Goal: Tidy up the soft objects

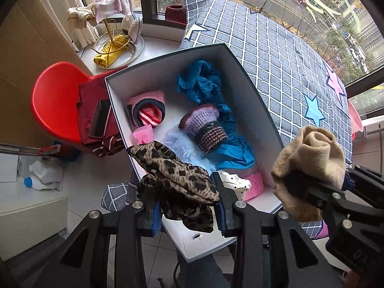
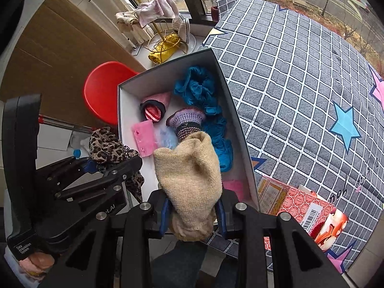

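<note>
While both fingers clench cloth, only the right wrist view shows the red carton (image 2: 304, 206) beside the box (image 2: 237, 120)

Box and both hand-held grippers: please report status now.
Left hand-held gripper shut on leopard scarf. Right hand-held gripper shut on beige knit. Both over box, already crowded.

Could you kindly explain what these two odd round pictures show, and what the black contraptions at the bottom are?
There is no robot: a person holds handheld tongs in each hand, each with a wide-angle camera looking along its fingers. One picture is from the left tongs, shut on a leopard-print scarf. The other is from the right tongs, shut on a beige knitted cloth. Below both is an open white box resting on a checked quilt, already holding knitted hats and a blue cloth.
</note>
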A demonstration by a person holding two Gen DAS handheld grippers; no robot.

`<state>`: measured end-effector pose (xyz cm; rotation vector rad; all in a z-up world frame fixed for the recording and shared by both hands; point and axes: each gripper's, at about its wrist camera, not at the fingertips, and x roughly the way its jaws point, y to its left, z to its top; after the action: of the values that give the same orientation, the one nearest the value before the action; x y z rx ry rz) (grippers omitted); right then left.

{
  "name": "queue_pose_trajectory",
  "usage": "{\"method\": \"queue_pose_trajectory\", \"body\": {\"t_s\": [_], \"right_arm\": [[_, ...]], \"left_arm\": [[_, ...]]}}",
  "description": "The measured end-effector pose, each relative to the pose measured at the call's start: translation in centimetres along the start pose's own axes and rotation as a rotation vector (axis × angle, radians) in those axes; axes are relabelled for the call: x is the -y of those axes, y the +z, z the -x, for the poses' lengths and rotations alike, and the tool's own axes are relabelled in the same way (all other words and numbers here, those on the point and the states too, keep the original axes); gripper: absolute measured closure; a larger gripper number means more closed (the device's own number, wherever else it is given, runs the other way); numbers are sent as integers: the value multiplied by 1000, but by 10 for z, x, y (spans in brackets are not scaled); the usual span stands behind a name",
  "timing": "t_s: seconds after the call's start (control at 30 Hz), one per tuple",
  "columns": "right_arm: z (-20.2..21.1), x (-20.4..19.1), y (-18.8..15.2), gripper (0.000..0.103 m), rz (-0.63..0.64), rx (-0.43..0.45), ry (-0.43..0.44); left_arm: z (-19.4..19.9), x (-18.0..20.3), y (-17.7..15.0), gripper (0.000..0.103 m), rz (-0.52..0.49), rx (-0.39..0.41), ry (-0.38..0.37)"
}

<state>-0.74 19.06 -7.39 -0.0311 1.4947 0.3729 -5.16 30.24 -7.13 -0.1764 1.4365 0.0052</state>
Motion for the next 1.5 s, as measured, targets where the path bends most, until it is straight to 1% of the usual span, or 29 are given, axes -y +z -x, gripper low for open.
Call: {"method": "queue_pose_trajectory", "body": {"t_s": [0.3,0.6,0.63,0.73,0.77,0.8,0.83,0.87,0.9,0.97,1.07,1.1,1.13,1.2,1.23,1.27,1.37,1.5], "right_arm": [[-7,0,2,71,-6,-12,5],[-14,5,4,71,-21,-28,9],[-14,5,4,71,-21,-29,8],[-16,5,4,70,-20,-32,13],[-16,5,5,69,-21,-34,17],[-17,5,5,62,-24,-37,22],[-16,7,5,58,-32,-35,8],[-15,9,5,46,-39,-34,2],[-14,11,5,28,-47,-35,2],[-8,16,4,7,-70,-20,9],[7,16,4,7,-66,19,15],[11,15,4,7,-62,29,15],[15,14,5,7,-58,38,15],[20,11,5,7,-54,52,18],[23,9,6,7,-51,59,20],[25,8,6,7,-48,63,8],[29,8,6,7,-44,79,-5],[31,10,7,7,-55,86,-11]], "left_arm": [[-5,2,1,64,-9,-12,15],[-10,5,2,63,-18,-22,10],[-9,5,2,63,-19,-19,6],[-7,5,2,56,-13,4,1],[-8,5,3,54,-9,1,-4],[-9,3,4,52,0,-6,-8],[-10,0,5,49,10,-9,-9],[-10,-4,6,44,24,-5,-4],[-10,-7,7,40,30,2,-1],[-5,-11,8,26,39,32,3],[9,-13,9,25,37,105,15],[13,-12,11,25,30,113,9],[13,-12,13,25,27,103,-9],[10,-14,16,25,44,62,-94],[8,-14,17,25,51,46,-119],[7,-14,17,25,48,37,-124],[8,-9,15,25,32,33,-108],[7,-7,12,25,33,29,-62]]}}
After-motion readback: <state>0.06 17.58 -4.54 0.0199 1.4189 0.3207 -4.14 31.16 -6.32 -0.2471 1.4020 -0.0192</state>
